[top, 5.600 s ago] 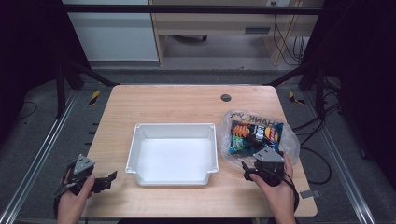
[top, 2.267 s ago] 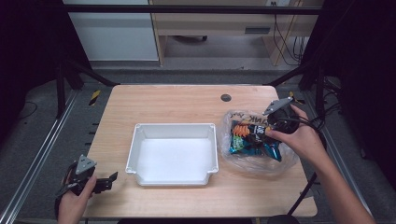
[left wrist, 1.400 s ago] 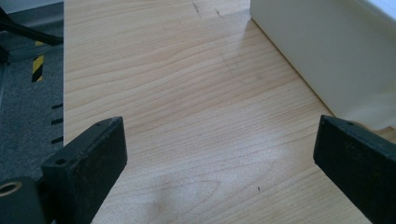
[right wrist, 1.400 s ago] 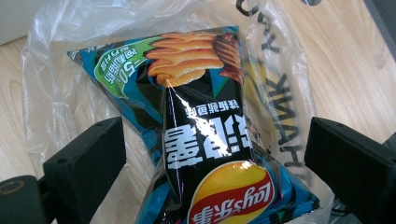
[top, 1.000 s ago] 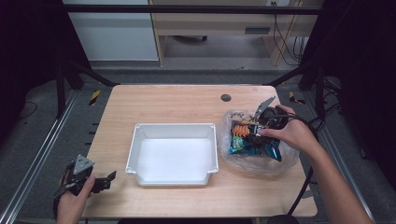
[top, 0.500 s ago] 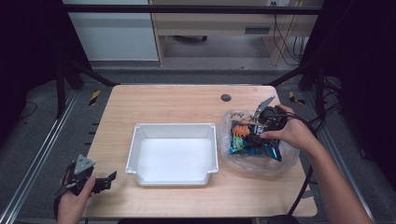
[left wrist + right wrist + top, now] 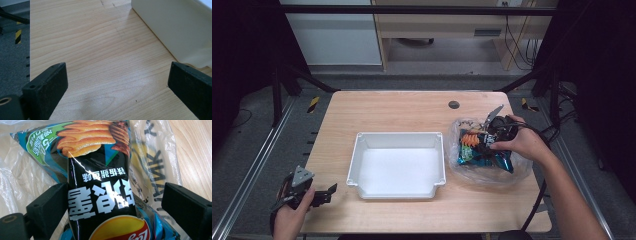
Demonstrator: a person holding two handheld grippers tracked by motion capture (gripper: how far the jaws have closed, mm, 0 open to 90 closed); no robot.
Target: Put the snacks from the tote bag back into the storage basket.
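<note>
Toward the right edge of the wooden table (image 7: 402,112), seen from the high view, a crumpled clear plastic bag (image 7: 517,172) lies with a blue-and-black chip bag (image 7: 474,152) inside it, and the right gripper (image 7: 492,131) reaches down into the bag's mouth from the far side, held in the person's right hand (image 7: 524,145); in the right gripper view the chip bag (image 7: 100,195) runs lengthwise up between the two black jaws, its printed face upside down, its black middle band sitting in the gap; the jaws stand spread, the left one close against or just touching the packet's edge, the right one well off it with clear plastic bag (image 7: 155,170) and a strip of table showing between; nothing is clamped, so the right gripper (image 7: 113,206) is released around the packet rather than gripping it; at the near left corner of the table the left gripper (image 7: 324,192) rests low in the left hand (image 7: 289,220), pointing toward the white tray (image 7: 399,137) that sits in the middle of the table; in the left gripper view its jaws are wide apart over bare wood, holding nothing, with the white tray's outer wall (image 7: 172,30) just ahead to the right; the left gripper (image 7: 117,82) stays clear of it.
</note>
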